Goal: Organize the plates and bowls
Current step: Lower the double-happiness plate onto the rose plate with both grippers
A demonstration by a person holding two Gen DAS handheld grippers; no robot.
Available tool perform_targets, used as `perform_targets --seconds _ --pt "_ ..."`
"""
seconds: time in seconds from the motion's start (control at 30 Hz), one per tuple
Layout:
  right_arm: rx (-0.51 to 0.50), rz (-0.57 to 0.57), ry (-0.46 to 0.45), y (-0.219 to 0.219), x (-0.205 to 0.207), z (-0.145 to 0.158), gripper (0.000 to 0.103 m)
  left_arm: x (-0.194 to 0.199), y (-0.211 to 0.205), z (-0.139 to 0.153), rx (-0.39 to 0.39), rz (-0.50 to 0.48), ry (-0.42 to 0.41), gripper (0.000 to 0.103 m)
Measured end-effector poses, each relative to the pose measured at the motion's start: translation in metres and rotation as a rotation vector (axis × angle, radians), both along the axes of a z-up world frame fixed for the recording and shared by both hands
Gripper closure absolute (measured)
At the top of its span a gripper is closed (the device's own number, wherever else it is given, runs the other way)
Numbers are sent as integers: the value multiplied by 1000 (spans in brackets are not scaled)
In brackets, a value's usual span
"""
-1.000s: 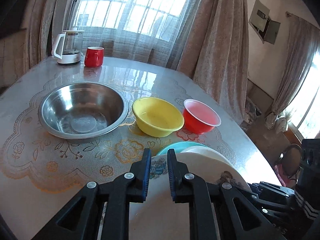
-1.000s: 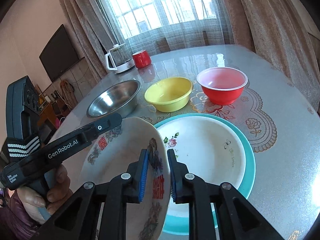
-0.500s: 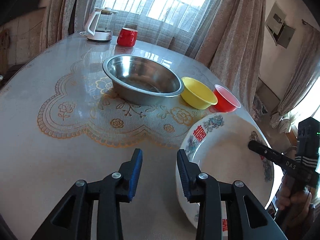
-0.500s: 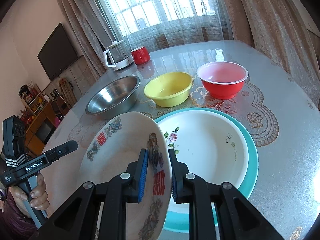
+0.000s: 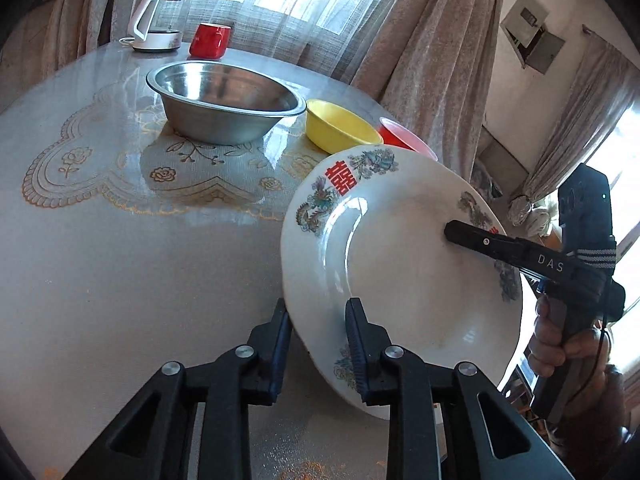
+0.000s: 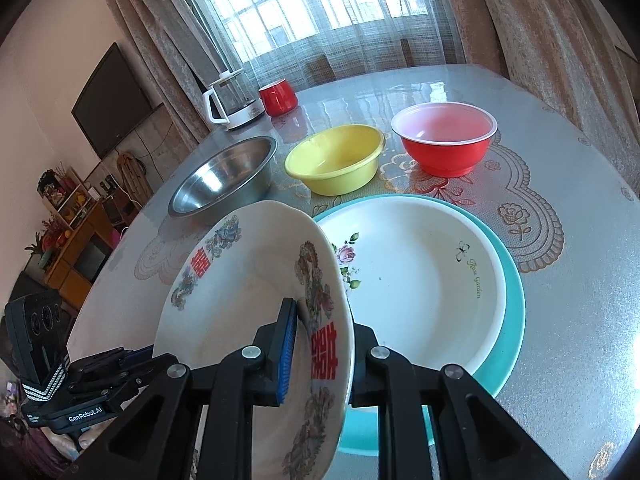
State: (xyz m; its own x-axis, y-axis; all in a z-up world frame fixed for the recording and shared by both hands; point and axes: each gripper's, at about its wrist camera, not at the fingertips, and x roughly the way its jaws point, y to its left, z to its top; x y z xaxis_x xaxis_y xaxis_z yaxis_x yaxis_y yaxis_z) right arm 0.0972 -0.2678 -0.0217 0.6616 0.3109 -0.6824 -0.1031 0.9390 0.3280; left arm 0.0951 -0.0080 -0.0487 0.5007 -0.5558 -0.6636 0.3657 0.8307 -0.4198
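Observation:
My right gripper point(image 6: 320, 344) is shut on the rim of a white plate with red characters point(image 6: 240, 292) and holds it tilted above the table. In the left wrist view the same plate point(image 5: 400, 264) has its near rim between the open jaws of my left gripper point(image 5: 316, 340); the right gripper point(image 5: 500, 246) grips its far rim. A white floral plate point(image 6: 420, 280) lies on a teal plate point(image 6: 514, 296). Behind stand a steel bowl point(image 6: 224, 176), a yellow bowl point(image 6: 334, 160) and a red bowl point(image 6: 444, 140).
A white kettle point(image 6: 234, 100) and a red mug point(image 6: 278, 96) stand at the table's far side by the curtained window. A lace-patterned cover point(image 5: 120, 168) lies under the bowls. The table edge point(image 6: 92, 280) runs along the left, with a TV and shelves beyond.
My left gripper let go of the plate, swung out to the left, and has come back with its open jaws around the plate's near rim. The right gripper keeps holding the plate.

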Motion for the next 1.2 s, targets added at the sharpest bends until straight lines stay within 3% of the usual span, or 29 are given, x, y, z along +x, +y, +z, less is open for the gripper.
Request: perform_targets --seconds 0.23,0.5,0.8,1.07,1.2 --pt "73 -43 -9 -17 -4 4 84 11 -11 33 6 -3 -73 78" --pt "83 -127 -28 -50 5 13 84 50 -59 63 45 -50 -143 78" --pt "48 -219 -4 -86 20 -3 84 85 -108 43 90 -88 -82 78" --pt "-91 -209 -47 -73 14 -4 83 89 -102 18 67 -58 3 78" --pt "-126 -197 -57 -67 11 -3 82 87 -99 17 64 -47 4 78"
